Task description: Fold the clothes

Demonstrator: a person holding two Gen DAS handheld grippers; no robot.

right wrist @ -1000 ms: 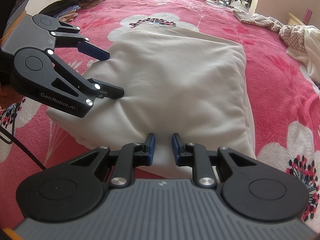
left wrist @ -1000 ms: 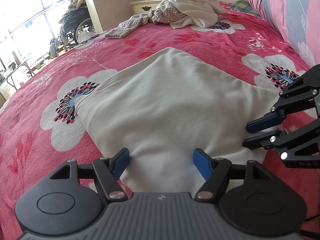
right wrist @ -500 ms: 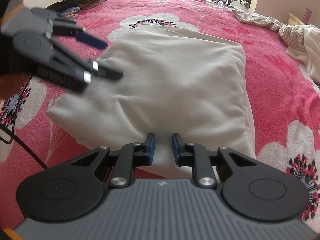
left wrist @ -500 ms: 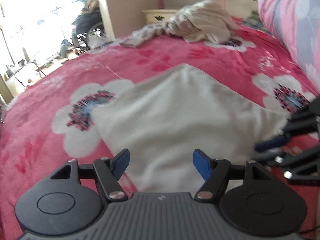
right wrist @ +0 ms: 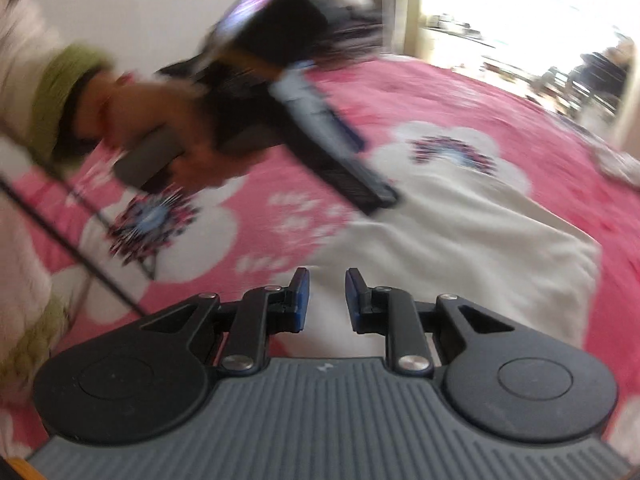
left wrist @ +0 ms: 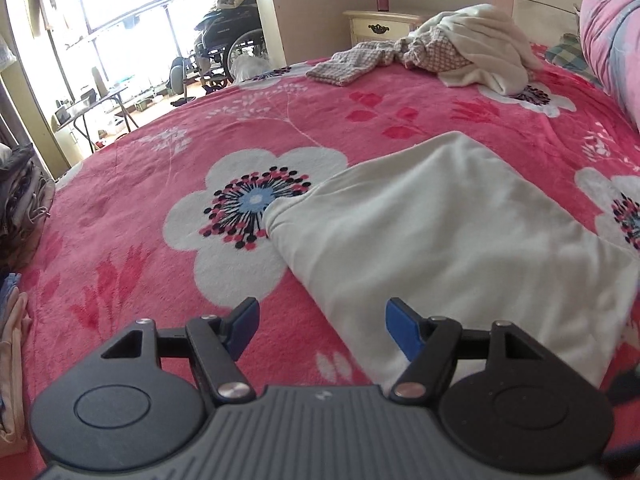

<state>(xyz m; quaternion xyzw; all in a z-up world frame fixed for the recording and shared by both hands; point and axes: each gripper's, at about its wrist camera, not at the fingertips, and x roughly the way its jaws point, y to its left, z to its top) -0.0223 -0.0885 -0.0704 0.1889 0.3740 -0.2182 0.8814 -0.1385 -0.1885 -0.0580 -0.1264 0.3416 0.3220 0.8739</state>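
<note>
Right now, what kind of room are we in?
Most likely a bedroom: a bed with a pink floral blanket, a nightstand against the wall, and a cream garment lying folded on the bed.

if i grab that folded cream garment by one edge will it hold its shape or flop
Probably flop: the folded cream garment looks like soft knit, its edges rounded and sagging onto the pink floral blanket. Its layers lie loose, so they would likely slide apart. It looks thick, so perhaps moderately heavy for cloth.
</note>
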